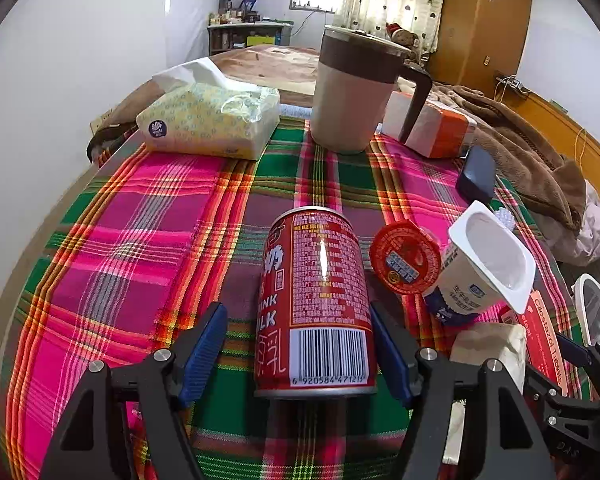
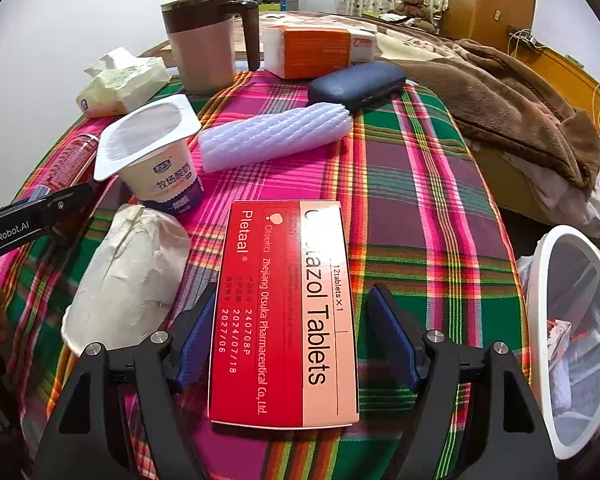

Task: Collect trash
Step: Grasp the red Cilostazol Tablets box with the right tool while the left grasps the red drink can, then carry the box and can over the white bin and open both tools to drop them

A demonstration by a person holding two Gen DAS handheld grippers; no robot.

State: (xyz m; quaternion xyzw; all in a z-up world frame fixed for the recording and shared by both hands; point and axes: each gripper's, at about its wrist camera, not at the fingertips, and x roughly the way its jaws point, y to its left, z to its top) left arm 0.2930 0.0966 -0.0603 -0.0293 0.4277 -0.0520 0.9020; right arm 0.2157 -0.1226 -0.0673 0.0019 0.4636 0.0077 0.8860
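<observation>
Left hand-held gripper (image 1: pixel 300 354): open, jaws on either side of red can (image 1: pixel 314 304) lying on worktop (image 1: pixel 140 240).
Right hand-held gripper (image 2: pixel 290 338): open astride tablet box (image 2: pixel 284 316).
Bin (image 2: pixel 572 340): right of the box.

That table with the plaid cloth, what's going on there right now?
Someone is clearing trash with a handheld gripper in each hand. The left gripper is open around a red milk can lying on the plaid tablecloth. The right gripper is open around a red tablet box. Neither is clamped yet. An empty yogurt cup and crumpled paper wait nearby; a lined white bin stands beside the table.
</observation>
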